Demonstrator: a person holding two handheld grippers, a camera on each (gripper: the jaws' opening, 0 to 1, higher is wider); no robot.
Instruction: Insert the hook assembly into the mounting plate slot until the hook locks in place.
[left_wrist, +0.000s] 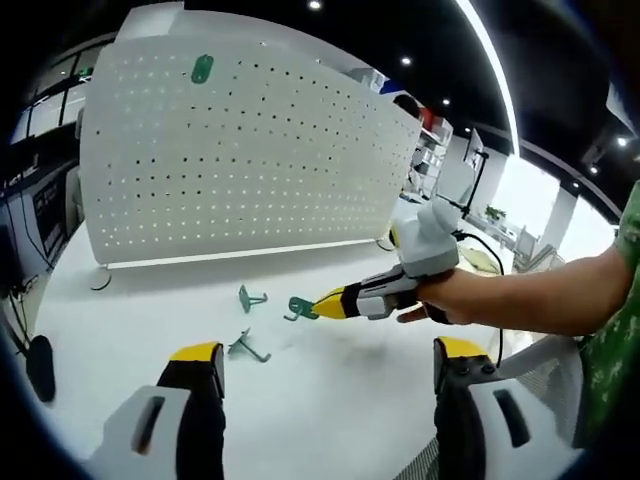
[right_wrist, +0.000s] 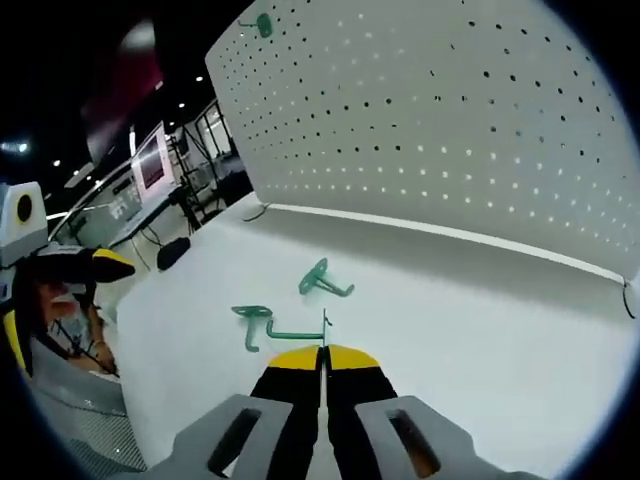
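A white pegboard plate (left_wrist: 240, 160) stands upright at the back of the white table, with one green hook (left_wrist: 203, 68) fixed near its top. Two loose green hooks (left_wrist: 250, 297) (left_wrist: 247, 346) lie on the table in front of it. My right gripper (left_wrist: 322, 305) reaches in from the right, held by a hand, shut on a third green hook (left_wrist: 298, 308). In the right gripper view its jaws (right_wrist: 322, 352) are closed, with thin green wire (right_wrist: 300, 334) at their tips and another hook (right_wrist: 322, 281) beyond. My left gripper (left_wrist: 328, 350) is open and holds nothing.
A black round object (left_wrist: 40, 365) sits at the table's left edge. Black cable (left_wrist: 480, 250) runs along the right side behind the person's arm (left_wrist: 540, 300). The pegboard (right_wrist: 440, 120) rises on the right in the right gripper view, with office desks behind at the left.
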